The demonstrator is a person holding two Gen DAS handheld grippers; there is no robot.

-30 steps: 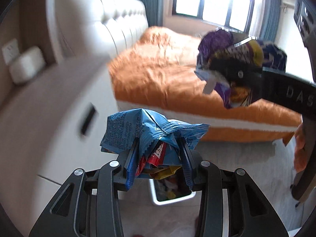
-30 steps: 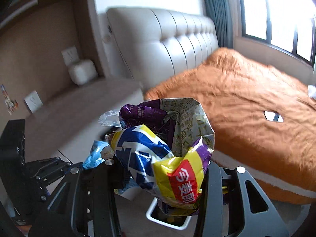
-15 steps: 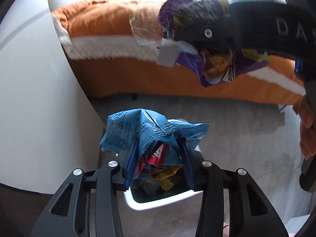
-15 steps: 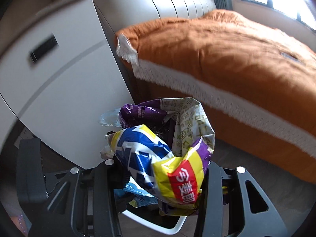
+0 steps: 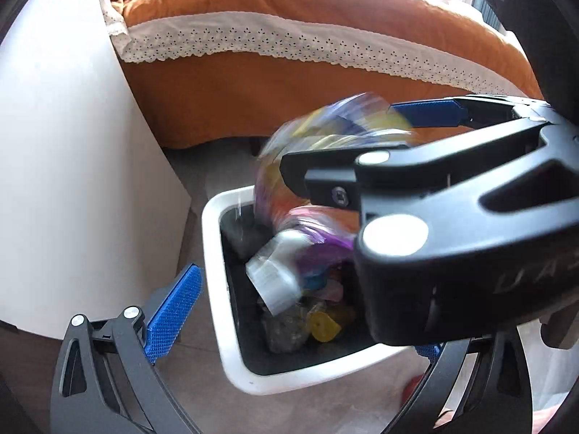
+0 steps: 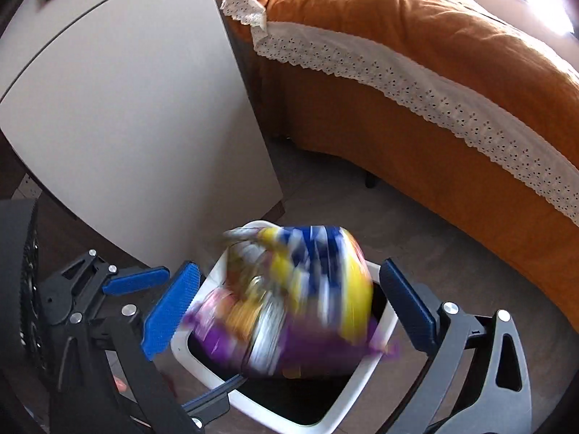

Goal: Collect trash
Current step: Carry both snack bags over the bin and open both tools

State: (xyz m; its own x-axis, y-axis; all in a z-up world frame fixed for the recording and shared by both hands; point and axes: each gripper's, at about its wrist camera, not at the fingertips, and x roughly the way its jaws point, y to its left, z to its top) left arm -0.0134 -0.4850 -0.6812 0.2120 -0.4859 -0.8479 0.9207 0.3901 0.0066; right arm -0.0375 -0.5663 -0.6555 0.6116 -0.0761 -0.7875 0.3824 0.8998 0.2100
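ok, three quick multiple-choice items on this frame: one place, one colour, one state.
1. Where is the wrapper bundle?
A. on the bed
B. over the bin
C. on the cabinet

2. What colour is the bin rim?
A. white
B. green
C. red

3. How is the right gripper?
A. shut on the bundle
B. out of view
C. open

Answers:
1 B: the blurred bundle hangs above the bin mouth, between the spread fingers.
2 A: the rim is white around a dark inside.
3 C: both blue pads stand clear of the bundle.
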